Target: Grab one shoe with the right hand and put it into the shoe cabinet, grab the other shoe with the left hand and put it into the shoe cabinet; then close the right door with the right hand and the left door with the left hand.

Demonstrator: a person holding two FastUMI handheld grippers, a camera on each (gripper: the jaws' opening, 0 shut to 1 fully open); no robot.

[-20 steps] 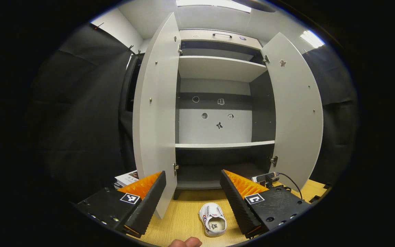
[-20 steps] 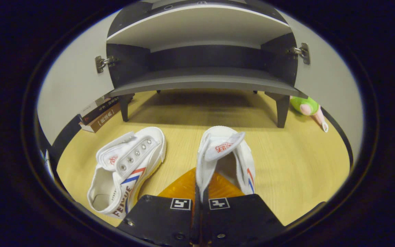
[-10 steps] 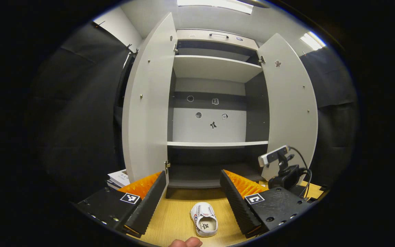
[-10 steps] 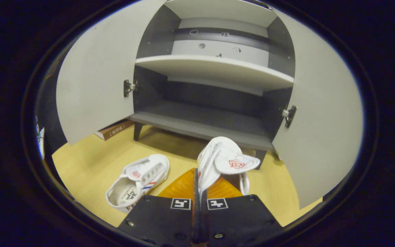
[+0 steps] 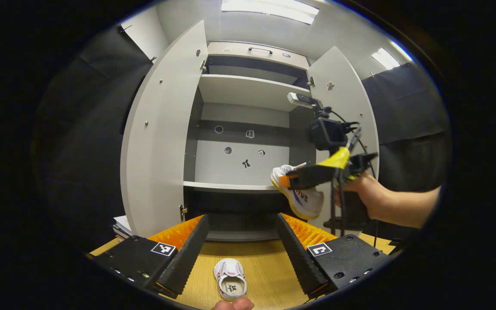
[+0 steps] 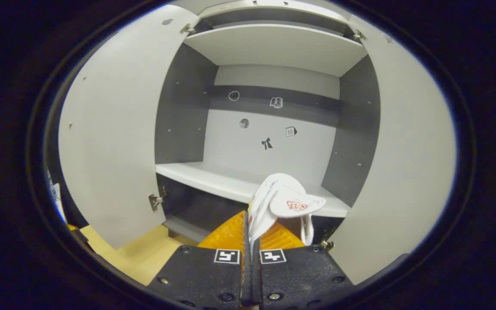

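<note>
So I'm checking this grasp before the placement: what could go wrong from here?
1. The right gripper pinches only the heel edge of the lifted white sneaker, which hangs toe-down in the left gripper view; it might swing or slip.
2. The drooping toe could catch the front edge of the middle shelf.
3. The right door stands close beside the right hand, so it could get knocked.

two shoes: one (image 5: 299, 196) held up, one (image 5: 230, 279) on the table. one cabinet (image 5: 248, 88), two doors (image 5: 157, 142) (image 5: 345, 112), two grippers (image 5: 243, 249) (image 5: 291, 180).
</note>
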